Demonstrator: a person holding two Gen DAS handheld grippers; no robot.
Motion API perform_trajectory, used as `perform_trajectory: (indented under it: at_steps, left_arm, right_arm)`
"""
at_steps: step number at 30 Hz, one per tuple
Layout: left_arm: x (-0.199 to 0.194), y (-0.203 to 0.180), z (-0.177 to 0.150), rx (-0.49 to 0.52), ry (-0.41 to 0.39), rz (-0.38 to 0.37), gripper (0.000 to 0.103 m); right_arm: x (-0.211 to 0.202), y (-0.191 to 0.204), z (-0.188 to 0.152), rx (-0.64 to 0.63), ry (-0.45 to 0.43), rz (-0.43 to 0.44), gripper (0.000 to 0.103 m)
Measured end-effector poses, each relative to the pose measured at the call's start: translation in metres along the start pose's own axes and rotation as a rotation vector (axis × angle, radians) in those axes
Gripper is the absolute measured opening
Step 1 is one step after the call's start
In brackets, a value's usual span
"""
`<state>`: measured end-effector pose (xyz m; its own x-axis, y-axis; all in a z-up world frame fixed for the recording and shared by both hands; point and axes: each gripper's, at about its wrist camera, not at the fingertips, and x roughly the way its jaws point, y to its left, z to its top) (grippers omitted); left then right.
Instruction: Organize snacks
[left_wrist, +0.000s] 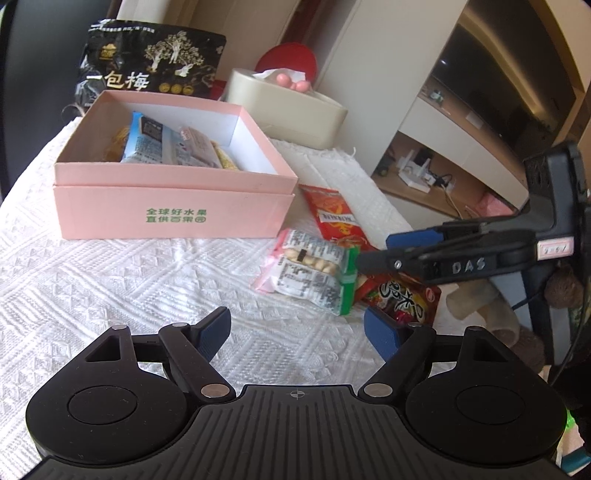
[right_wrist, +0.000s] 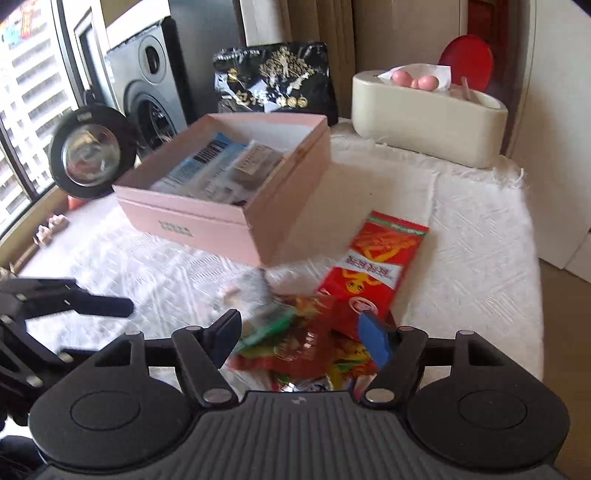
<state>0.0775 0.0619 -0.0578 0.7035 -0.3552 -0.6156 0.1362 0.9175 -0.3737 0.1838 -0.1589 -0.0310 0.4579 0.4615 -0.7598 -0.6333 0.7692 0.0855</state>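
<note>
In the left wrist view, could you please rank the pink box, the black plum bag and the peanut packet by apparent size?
1. pink box
2. black plum bag, partly hidden behind it
3. peanut packet, though nearer the camera

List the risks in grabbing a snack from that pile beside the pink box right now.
1. The loose packets overlap: the peanut packet lies on the dark red packet, so the right tongs, open over the heap, may pinch two at once.
2. The left tongs sit open close by; the two pairs might collide.
3. The pink box already holds tilted packets, so another may sit proud or slide out.
</note>
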Motion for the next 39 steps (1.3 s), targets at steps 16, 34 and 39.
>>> perform_trajectory:
  at_steps: [16, 34, 39]
  left_arm:
    - [-0.031, 0.044, -0.010, -0.125, -0.025, 0.144, 0.081]
    - [-0.053, 0.068, -0.012, -0.245, -0.093, 0.170, 0.074]
    - [-0.048, 0.068, -0.012, -0.250, -0.083, 0.160, 0.074]
  right_arm:
    - [0.019, 0.046, -0.024, -0.026, 0.002, 0.206, 0.059]
    - [0.048, 0.082, 0.007, -0.041, -0.071, 0.105, 0.025]
    - [0.040, 0.102, -0.004, -0.076, -0.048, 0.205, 0.025]
